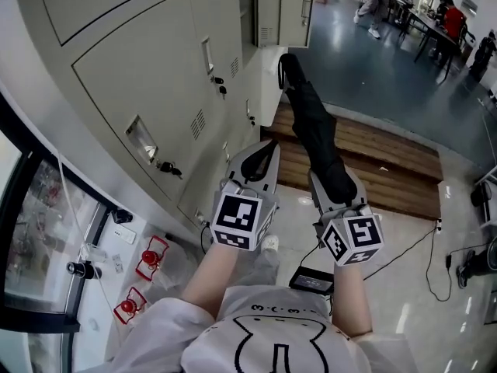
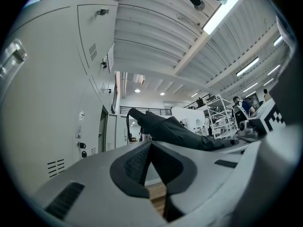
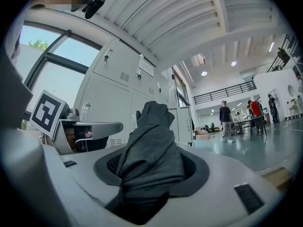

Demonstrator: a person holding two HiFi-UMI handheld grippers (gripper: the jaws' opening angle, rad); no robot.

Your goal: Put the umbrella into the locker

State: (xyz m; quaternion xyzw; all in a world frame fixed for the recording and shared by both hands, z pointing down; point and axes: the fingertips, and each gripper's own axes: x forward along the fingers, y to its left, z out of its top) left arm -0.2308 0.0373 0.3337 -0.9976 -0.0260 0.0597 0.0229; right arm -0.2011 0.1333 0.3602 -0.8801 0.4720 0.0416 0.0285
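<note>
The grey lockers (image 1: 155,68) run along the left, the near doors closed with keys in their locks. Farther ahead one door (image 1: 291,6) stands open beside a dark opening (image 1: 247,6), which looks like the goal. The left gripper (image 1: 272,146) holds nothing, its jaws brought together, just beside the right one. The right gripper (image 1: 332,176) is clamped round the folded black umbrella (image 1: 314,119) near one end. The long body juts out ahead in the air, and its looped far end points toward the open door but is well short of it. To do this well, lead with the far end and line the umbrella up with the opening before entering. Mind the door's edge, and let the free left gripper steady the door if it swings.
</note>
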